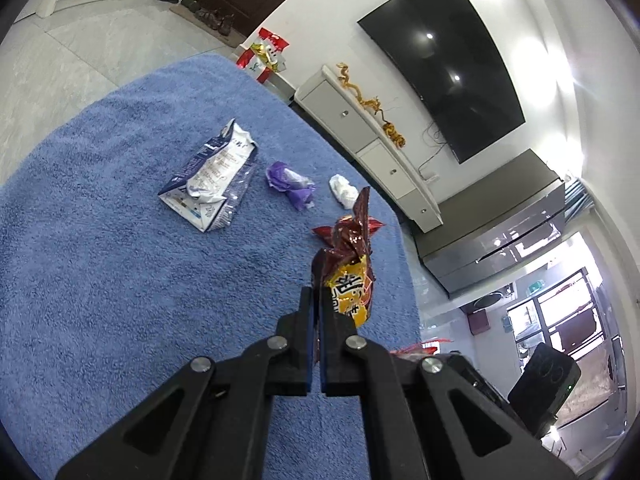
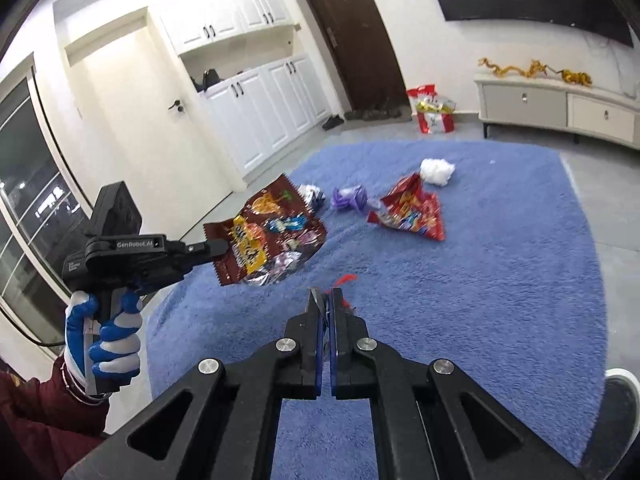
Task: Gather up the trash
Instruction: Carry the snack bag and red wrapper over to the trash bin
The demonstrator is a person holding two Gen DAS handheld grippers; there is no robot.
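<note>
1. Left wrist view: left gripper (image 1: 316, 300) has its fingers clamped on a brown bag (image 1: 348, 264), held above the blue cover (image 1: 120, 280). Carton (image 1: 212, 184), purple wrapper (image 1: 290, 182) and tissue (image 1: 343, 191) lie beyond.
2. Right wrist view: right gripper (image 2: 326, 300) pinches a thin red scrap (image 2: 345, 280). Red bag (image 2: 414, 210) lies ahead; likely light, crinkly, best gripped at an edge.

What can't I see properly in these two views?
- Right wrist view: what the right gripper pinches; only a red scrap shows past its fingers.
- Right wrist view: the carton, mostly behind the brown bag.
- Left wrist view: the bag's lower part, behind the left gripper.
</note>
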